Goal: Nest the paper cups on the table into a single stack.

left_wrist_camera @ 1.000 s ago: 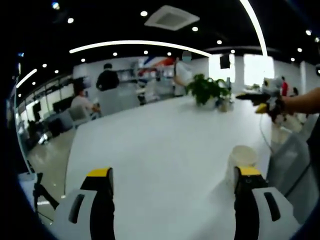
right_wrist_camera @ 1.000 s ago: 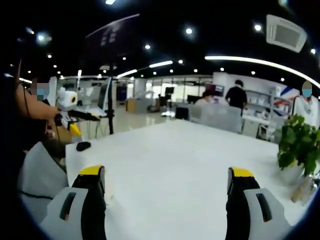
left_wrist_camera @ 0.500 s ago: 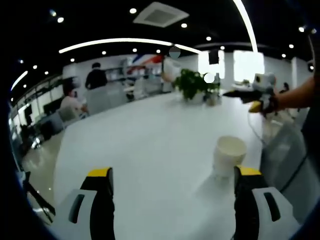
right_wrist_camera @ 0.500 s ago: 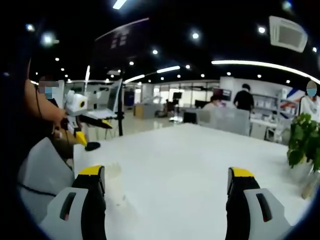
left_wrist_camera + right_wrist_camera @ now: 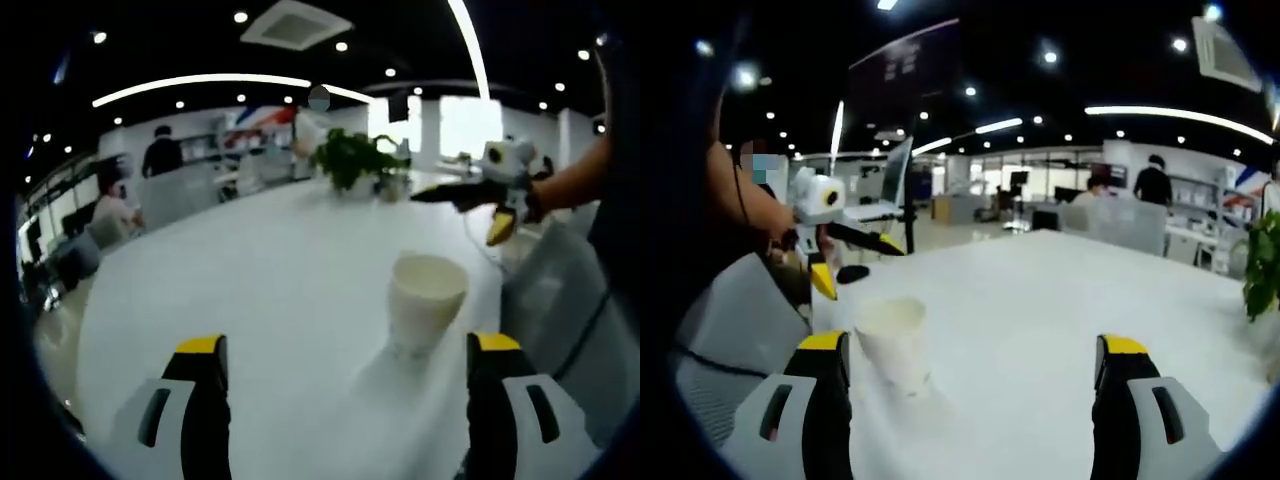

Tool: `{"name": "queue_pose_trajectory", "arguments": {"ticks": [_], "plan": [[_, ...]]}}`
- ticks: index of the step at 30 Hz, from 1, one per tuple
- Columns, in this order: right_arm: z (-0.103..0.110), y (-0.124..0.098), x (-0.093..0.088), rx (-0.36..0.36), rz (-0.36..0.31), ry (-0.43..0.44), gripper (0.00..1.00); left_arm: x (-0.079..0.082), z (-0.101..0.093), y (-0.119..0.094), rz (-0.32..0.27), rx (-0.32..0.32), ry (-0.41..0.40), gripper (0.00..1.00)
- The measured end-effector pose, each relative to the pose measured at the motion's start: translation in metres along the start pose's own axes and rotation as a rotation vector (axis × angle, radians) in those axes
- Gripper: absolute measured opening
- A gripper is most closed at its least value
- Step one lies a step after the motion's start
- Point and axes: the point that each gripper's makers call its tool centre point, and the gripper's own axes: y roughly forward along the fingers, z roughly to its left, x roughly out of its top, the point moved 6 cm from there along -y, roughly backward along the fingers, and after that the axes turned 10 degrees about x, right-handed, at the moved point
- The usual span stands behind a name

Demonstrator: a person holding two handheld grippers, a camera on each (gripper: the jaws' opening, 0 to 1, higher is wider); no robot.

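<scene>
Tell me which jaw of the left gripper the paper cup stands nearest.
The jaw on the right in the left gripper view: the upright paper cup stands just beyond its tip; the other faces bare table.

The left gripper has two fat jaws. Each jaw is black on the inner side and has a yellow cap on its tip. Lower down, each jaw has a light grey shell with a dark, long slot in it. The right gripper looks just the same: black jaws, yellow tips, grey shells with dark slots.

Seen from the other side, the right gripper has a white body, long thin black jaws, and a yellow piece hanging under it. A bare arm comes out behind it, with a thin dark cable running along the arm.
</scene>
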Motion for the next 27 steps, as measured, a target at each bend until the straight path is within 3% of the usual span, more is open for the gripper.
{"name": "queue_pose_trajectory", "arguments": {"ticks": [10,15,23,27], "plan": [[0.015,0.022,-0.020,0.085,0.067,-0.005,0.98,-0.008,-0.028,0.021,0.022,-0.094,0.046,0.92],[0.024,0.029,-0.035,0.136,0.132,-0.026,0.79,-0.019,-0.040,0.027,0.060,-0.159,0.099,0.86],[0.025,0.038,-0.033,0.187,0.147,-0.022,0.71,-0.019,-0.038,0.028,0.057,-0.167,0.099,0.78],[0.027,0.046,-0.034,0.216,0.148,-0.020,0.63,-0.019,-0.040,0.032,0.070,-0.202,0.128,0.71]]}}
